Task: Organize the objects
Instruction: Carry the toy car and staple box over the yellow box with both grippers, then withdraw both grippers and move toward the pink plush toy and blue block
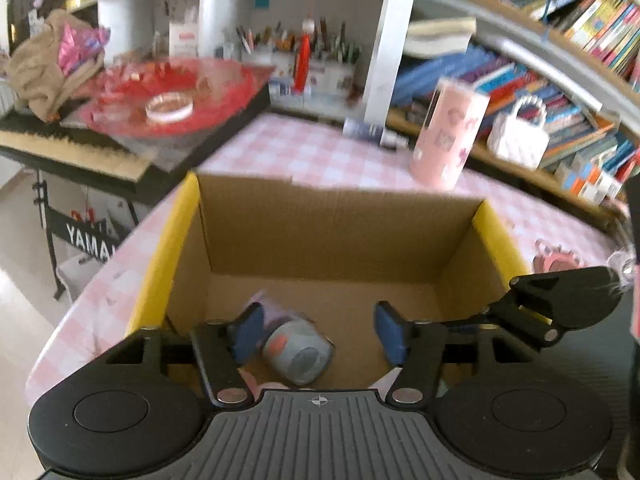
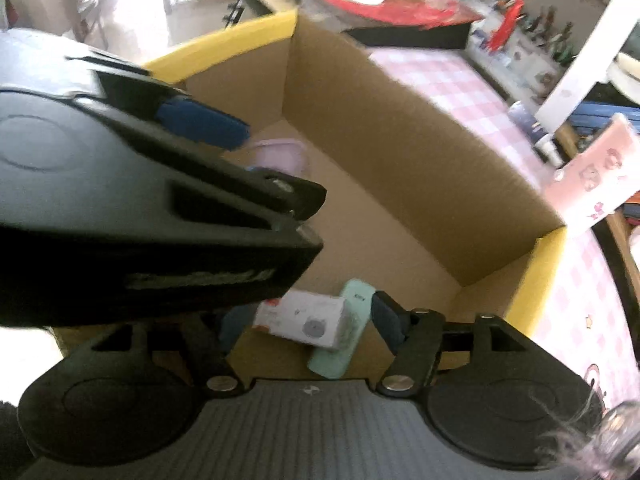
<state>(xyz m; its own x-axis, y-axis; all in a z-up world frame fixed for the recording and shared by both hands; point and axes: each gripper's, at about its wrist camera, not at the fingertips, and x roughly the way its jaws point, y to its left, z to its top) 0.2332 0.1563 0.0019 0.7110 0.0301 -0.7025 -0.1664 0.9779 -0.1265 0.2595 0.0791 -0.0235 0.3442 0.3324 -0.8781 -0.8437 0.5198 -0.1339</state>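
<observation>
An open cardboard box (image 1: 340,232) with yellow flaps stands on the pink checked table; both grippers reach down into it. My left gripper (image 1: 319,332) is open. A grey can with an orange mark (image 1: 298,354) lies on the box floor between its blue pads, with a gap to the right pad, and a lilac container (image 1: 260,304) lies just behind it. In the right wrist view my right gripper (image 2: 310,326) is open over a white carton (image 2: 308,320) and a mint-green case (image 2: 340,336) on the box (image 2: 400,160) floor. The left gripper (image 2: 204,124) fills this view's left side.
A pink tumbler (image 1: 448,136), a white mini handbag (image 1: 518,132) and a dark bottle on its side (image 1: 368,130) stand beyond the box. A red dish (image 1: 172,96) rests on a keyboard at the left. Bookshelves line the right; a pink trinket (image 1: 556,260) lies beside the box.
</observation>
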